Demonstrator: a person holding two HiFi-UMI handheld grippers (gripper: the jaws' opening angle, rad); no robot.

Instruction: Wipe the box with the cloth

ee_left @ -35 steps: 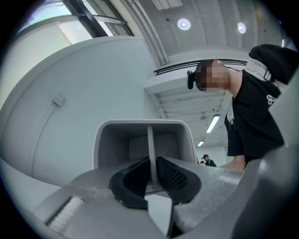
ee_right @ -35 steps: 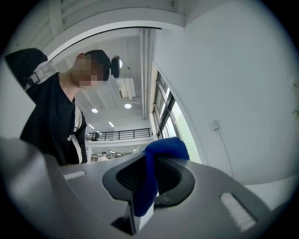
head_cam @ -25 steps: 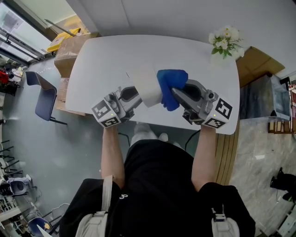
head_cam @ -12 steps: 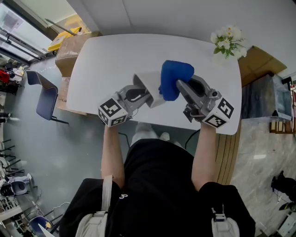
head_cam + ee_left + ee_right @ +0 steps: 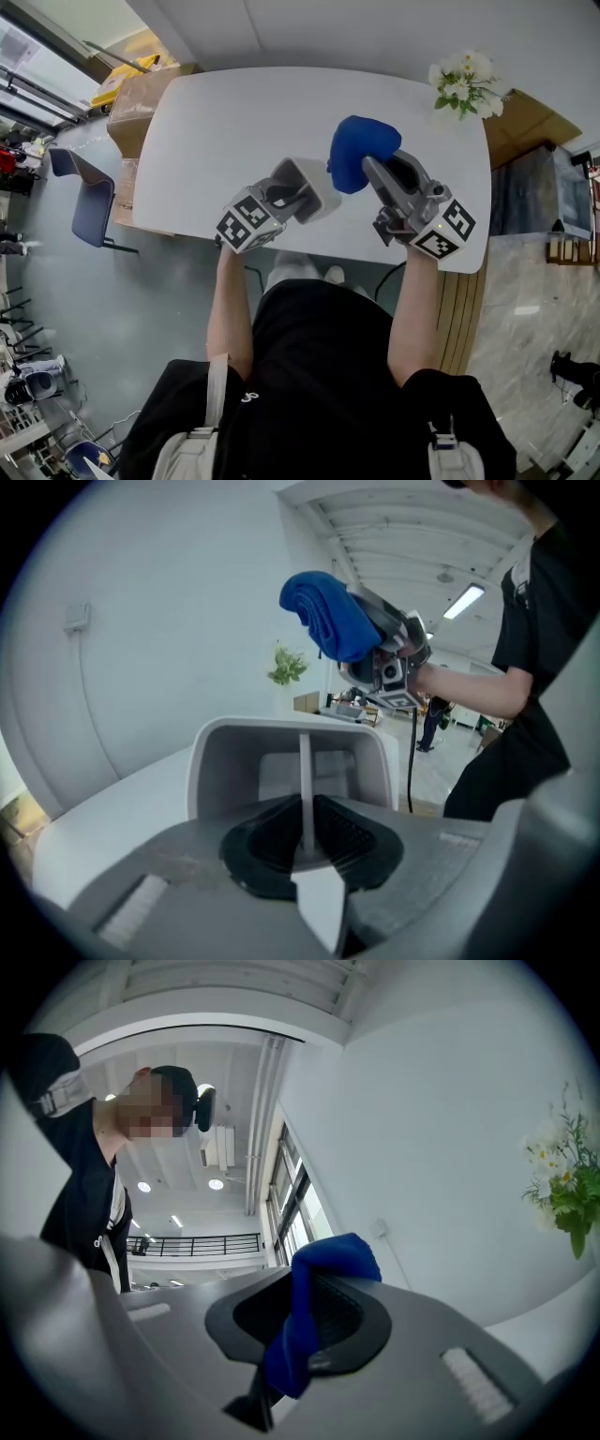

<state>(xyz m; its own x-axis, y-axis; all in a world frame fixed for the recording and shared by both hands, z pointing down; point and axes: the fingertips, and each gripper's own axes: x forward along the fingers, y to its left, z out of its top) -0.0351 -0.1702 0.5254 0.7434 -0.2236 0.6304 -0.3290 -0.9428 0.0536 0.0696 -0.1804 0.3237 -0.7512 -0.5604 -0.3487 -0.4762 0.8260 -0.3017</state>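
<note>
The left gripper [image 5: 296,195] pinches one wall of the white box [image 5: 319,176], held over the table's [image 5: 216,122] near edge. Just beside it (not touching), the right gripper [image 5: 371,171] clamps the bunched blue cloth [image 5: 354,148].

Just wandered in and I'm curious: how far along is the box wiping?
Picking up looks done: the left claw is shut on a wall of the white box, the right claw on the blue cloth, both above the table. Right now the cloth is held clear of the box, so wiping remains; how much has been wiped doesn't show.
</note>
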